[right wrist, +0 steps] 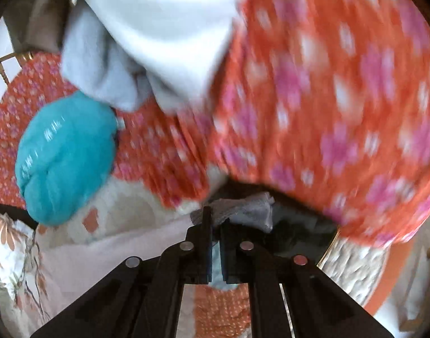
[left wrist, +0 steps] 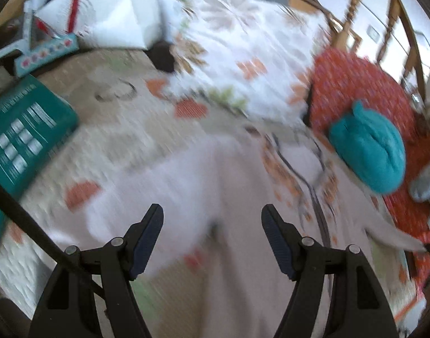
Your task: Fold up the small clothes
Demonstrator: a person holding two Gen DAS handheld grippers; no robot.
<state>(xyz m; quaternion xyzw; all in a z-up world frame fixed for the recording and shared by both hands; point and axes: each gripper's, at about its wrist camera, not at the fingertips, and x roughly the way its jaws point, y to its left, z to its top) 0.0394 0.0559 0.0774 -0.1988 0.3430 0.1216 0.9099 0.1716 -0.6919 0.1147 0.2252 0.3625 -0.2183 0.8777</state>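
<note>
Our right gripper (right wrist: 215, 219) was clenched on a scrap of white-grey cloth (right wrist: 243, 205), the jaws pinched nearly together with fabric bunched past the tips. Our left gripper (left wrist: 212, 219) was released, its jaws spread wide and holding nothing, hovering over a pale pink garment (left wrist: 186, 174) spread on the patterned tablecloth (left wrist: 124, 140).

We judged the right grip the weak point: it held only a small edge, so a quick pull could slip the cloth free or drag it askew. Both views were smeared with motion blur, which suggested fast movement, and at that pace the left jaws could close on the tablecloth along with the garment. Just beyond the right gripper a rolled teal bundle (right wrist: 65, 157) sat on the orange flowered cushion (right wrist: 327, 84), with a white and grey garment (right wrist: 147, 42) beside it; a swing of the held cloth might knock the roll off.

As for writing, the teal box (left wrist: 26, 132) at the left carried white panels and text lines, but we could not read them.
</note>
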